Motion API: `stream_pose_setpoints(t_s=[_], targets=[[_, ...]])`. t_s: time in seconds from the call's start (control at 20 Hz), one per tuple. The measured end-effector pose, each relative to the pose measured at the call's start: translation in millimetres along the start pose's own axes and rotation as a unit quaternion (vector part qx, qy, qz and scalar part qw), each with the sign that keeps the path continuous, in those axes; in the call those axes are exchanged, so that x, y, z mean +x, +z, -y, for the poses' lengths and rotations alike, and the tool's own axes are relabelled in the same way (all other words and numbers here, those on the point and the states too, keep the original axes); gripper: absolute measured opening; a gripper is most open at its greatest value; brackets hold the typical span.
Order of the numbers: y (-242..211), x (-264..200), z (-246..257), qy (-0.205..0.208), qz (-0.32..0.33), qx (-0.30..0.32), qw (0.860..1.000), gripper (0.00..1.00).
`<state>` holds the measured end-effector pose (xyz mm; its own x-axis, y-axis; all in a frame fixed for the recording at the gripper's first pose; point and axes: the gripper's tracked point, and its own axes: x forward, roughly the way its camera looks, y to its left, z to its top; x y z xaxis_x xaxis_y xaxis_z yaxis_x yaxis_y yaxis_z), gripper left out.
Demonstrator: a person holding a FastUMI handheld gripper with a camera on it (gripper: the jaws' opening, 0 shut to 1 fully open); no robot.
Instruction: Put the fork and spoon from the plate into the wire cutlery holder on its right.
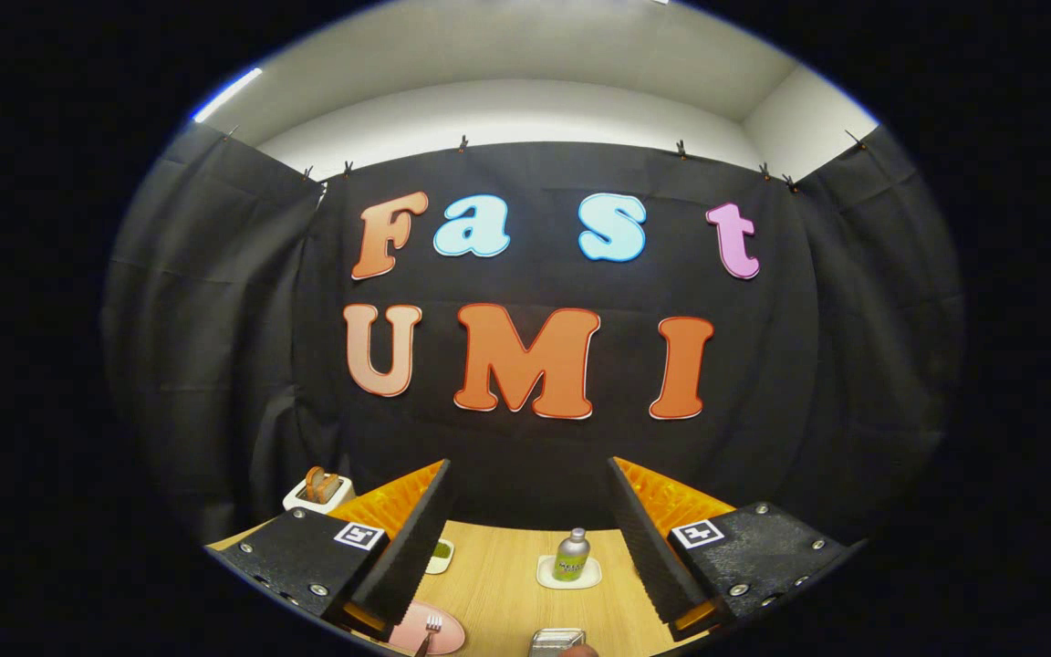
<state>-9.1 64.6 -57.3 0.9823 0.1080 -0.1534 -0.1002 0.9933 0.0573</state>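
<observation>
My gripper (530,538) is held high above the wooden table (507,584) with its fingers wide apart and nothing between them. Below the left finger (407,547) lies a pink plate (443,634) with a fork (431,630) on it, tines pointing away from me. The spoon is hidden from me. To the plate's right, below the gap between the fingers, the top of the wire cutlery holder (557,641) shows, and something brownish sits at its near right rim.
A green bottle with a silver cap (571,555) stands on a small white coaster (568,573) beyond the holder. A small white dish (440,555) sits beside the left finger. A white toaster with toast (317,491) stands at the table's far left.
</observation>
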Motion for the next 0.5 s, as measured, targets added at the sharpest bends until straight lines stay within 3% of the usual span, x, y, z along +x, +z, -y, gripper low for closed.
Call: stream_pose_setpoints(t_s=[0.5], targets=[[-97, 1, -64, 0.057, -0.147, 0.009, 0.987, 0.99]])
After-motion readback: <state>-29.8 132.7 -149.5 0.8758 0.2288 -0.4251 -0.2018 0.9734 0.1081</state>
